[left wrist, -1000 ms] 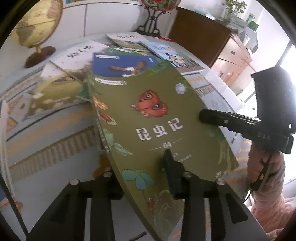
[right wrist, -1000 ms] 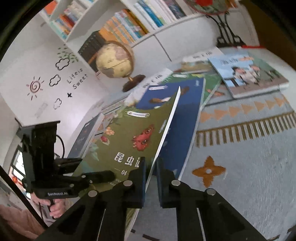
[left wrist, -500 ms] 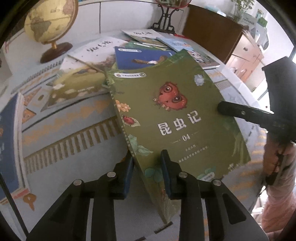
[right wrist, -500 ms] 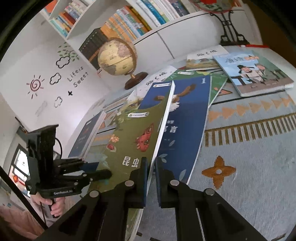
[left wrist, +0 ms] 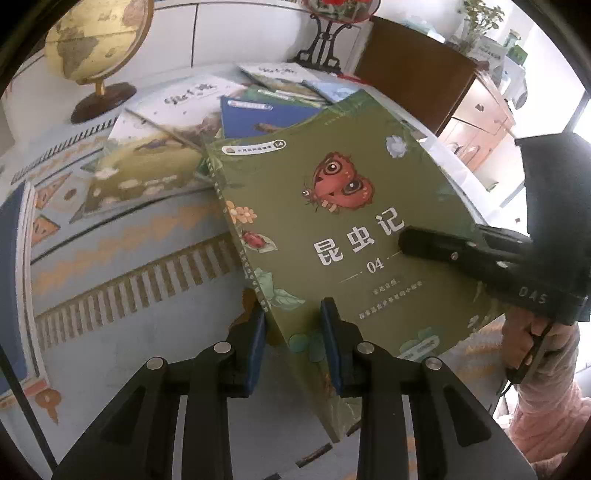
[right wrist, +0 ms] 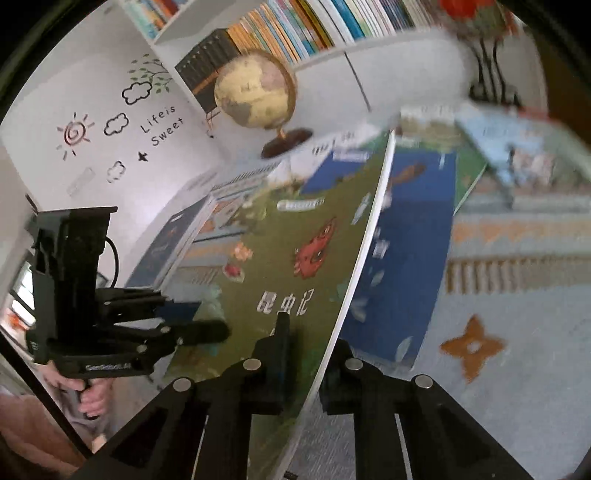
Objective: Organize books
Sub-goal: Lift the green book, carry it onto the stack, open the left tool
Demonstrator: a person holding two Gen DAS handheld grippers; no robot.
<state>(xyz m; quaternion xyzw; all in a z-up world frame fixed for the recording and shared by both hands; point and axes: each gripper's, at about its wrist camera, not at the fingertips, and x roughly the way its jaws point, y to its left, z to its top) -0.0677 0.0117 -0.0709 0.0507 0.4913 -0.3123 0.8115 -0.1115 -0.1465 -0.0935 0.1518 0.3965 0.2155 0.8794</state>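
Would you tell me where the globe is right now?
The globe stands at the far left edge of the rug in the left wrist view, below the bookshelf, just behind the white book.

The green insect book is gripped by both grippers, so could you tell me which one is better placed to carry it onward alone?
Probably the left gripper: it clamps the green book at its spine corner; the right gripper pinches its open page edge.

Patterned tablecloth (left wrist: 122, 258), books (left wrist: 147, 173) (scattered), globe (left wrist: 96, 48)
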